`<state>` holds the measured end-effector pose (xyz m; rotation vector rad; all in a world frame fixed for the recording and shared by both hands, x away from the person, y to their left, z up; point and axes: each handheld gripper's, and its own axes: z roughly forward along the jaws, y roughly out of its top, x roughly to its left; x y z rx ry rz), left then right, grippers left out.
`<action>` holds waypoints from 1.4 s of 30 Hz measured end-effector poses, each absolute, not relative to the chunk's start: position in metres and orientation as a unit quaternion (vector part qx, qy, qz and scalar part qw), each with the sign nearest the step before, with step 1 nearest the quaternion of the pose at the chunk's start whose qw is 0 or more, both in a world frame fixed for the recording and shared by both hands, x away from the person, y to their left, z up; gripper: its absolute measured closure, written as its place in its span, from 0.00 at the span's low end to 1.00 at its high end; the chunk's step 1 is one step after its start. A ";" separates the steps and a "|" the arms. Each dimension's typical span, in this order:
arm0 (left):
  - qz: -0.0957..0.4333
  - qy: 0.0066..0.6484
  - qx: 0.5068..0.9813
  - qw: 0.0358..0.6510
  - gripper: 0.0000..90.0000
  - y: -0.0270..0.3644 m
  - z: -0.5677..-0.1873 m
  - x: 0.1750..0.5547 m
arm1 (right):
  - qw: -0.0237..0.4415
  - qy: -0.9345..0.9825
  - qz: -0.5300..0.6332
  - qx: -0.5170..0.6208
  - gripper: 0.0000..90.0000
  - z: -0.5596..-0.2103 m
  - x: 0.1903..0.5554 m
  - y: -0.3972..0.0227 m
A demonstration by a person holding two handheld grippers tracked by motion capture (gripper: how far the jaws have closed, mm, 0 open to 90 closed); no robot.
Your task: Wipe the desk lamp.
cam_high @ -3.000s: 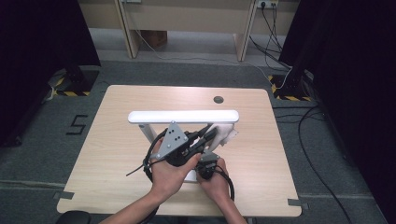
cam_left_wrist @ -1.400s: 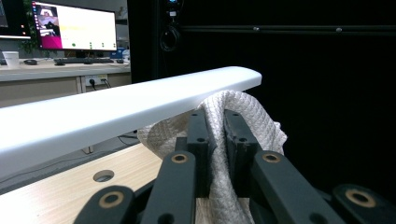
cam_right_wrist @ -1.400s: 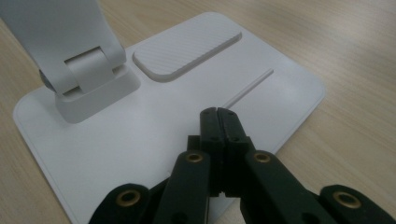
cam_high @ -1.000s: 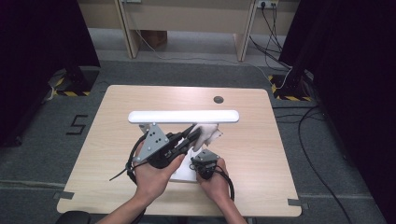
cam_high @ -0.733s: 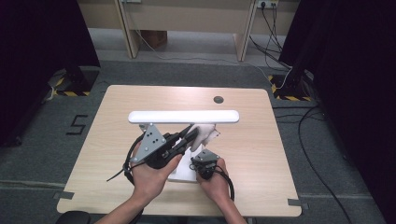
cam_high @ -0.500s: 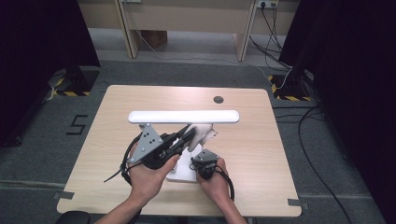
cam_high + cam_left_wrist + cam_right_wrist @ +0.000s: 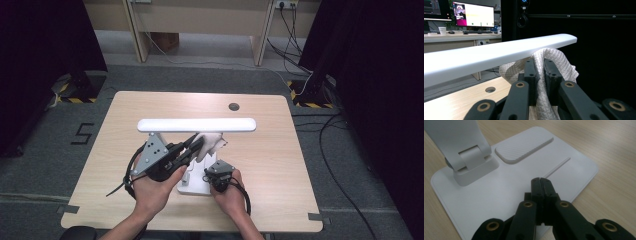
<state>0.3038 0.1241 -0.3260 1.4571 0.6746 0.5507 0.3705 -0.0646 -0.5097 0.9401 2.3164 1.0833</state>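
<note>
Compared with three seconds ago, the left gripper point(image 7: 196, 145) sits further toward the left end of the long white lamp bar point(image 7: 196, 124), and the crumpled white quilted cloth point(image 7: 210, 144) it carries has come along with it under the bar; over the last second the change is slight. The right gripper point(image 7: 217, 176) has kept its place on the flat white rectangular lamp base point(image 7: 196, 187), at the near middle of the pale wooden table point(image 7: 280, 165).

The left gripper view shows what the high view cannot: the black jaws are clamped on a fold of the cloth point(image 7: 541, 77), whose top touches the underside of the bar point(image 7: 499, 53), with a round cable hole point(image 7: 490, 89) in the tabletop beyond. The right gripper view gives the close detail of the base point(image 7: 499, 195): its ribbed pad point(image 7: 524, 145), a thin groove, and the hinged foot of the lamp stem point(image 7: 471, 157). There the right gripper point(image 7: 540, 180) has its jaws pressed together on nothing, tips resting on the base plate.
</note>
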 end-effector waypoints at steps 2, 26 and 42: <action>0.244 0.300 0.644 0.660 0.92 0.126 -0.326 0.304 | 0.207 0.832 0.389 0.338 1.00 -0.510 0.370 -0.065; 0.251 0.314 0.639 0.655 0.92 0.144 -0.330 0.303 | 0.207 0.832 0.389 0.338 1.00 -0.510 0.371 -0.064; 0.258 0.320 0.638 0.651 0.92 0.154 -0.331 0.302 | 0.207 0.832 0.389 0.337 1.00 -0.510 0.371 -0.064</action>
